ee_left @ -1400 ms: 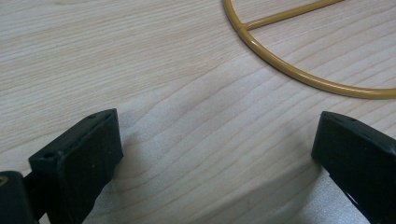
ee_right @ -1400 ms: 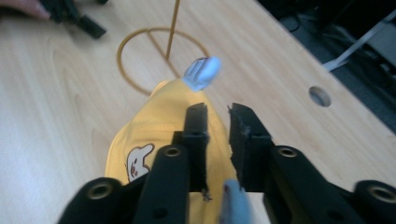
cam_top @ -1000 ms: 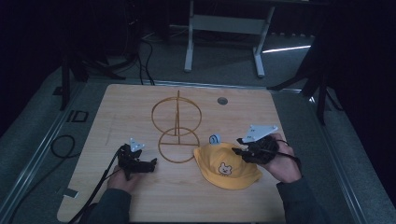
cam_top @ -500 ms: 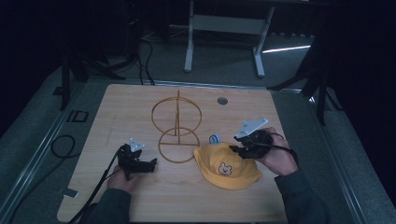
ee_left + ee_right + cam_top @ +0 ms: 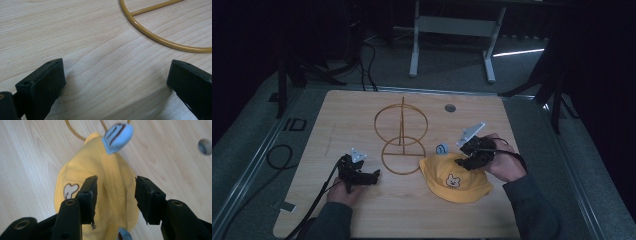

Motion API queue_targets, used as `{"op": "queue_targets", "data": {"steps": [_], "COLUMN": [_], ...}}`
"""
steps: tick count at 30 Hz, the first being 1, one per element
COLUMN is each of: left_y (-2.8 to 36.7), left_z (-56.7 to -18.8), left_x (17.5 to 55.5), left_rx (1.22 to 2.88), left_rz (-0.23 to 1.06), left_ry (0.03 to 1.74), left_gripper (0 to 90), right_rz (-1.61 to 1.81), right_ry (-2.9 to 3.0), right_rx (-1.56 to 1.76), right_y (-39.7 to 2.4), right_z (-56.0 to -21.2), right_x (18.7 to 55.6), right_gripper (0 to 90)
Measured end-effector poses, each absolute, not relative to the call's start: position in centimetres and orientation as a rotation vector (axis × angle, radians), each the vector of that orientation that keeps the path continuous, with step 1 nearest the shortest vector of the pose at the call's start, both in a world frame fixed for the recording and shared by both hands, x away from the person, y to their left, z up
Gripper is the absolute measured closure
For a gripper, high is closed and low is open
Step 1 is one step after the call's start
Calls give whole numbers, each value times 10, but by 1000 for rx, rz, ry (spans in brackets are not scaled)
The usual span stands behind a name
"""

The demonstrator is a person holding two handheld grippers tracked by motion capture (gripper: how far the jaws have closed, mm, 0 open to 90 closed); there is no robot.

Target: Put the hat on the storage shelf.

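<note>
While the right gripper (image 5: 116,200) is held over the yellow hat (image 5: 110,182), its jaws are seen spread wide apart in the right gripper view, with the crown of the hat lying between them; the pads are not pressed on the fabric, and the jaws have just been opening. Nothing is gripped. The hat (image 5: 455,177) is laid flat on the wooden table (image 5: 522,125), near the front edge on the person's right, just beside the base ring of the gold wire stand (image 5: 401,135).

In the high view the right gripper (image 5: 469,156) is seen at the back rim of the hat, carried by the right hand (image 5: 502,162). The left gripper (image 5: 371,176) is rested on the table to the left of the stand, well apart from the hat. In the left gripper view its jaws are likewise set wide open, with only bare wood between them and a curve of the stand's ring (image 5: 160,37) beyond them.

A pale blue ear (image 5: 118,136) with dark stripes is shown closely at the hat's far edge in the right gripper view, and a second blue ear (image 5: 124,234) at its near edge. The small bear face (image 5: 453,182) on the hat's front is made out clearly from above, where the upright hoop of the stand and a round hole (image 5: 450,107) in the table are also seen.
</note>
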State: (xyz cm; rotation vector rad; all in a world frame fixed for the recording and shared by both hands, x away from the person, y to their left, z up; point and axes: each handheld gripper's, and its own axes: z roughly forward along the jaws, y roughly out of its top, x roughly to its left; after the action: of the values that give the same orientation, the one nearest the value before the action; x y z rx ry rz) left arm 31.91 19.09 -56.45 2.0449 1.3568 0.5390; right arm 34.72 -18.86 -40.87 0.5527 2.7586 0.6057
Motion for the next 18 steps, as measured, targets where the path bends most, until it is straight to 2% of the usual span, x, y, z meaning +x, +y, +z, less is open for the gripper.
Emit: {"op": "queue_targets", "data": {"steps": [15,18], "left_y": [191,191], "left_z": [-565,-565], "left_x": [319,319], "left_rx": [2045,2045], "left_rz": [542,542], "left_ry": [1355,1354], "left_gripper": [19,19], "right_rz": [399,382], "right_ry": [2964,2994], "right_rx": [625,627], "right_y": [-180,-179], "right_z": [-430,-431], "right_x": [375,378], "right_gripper": [536,579]}}
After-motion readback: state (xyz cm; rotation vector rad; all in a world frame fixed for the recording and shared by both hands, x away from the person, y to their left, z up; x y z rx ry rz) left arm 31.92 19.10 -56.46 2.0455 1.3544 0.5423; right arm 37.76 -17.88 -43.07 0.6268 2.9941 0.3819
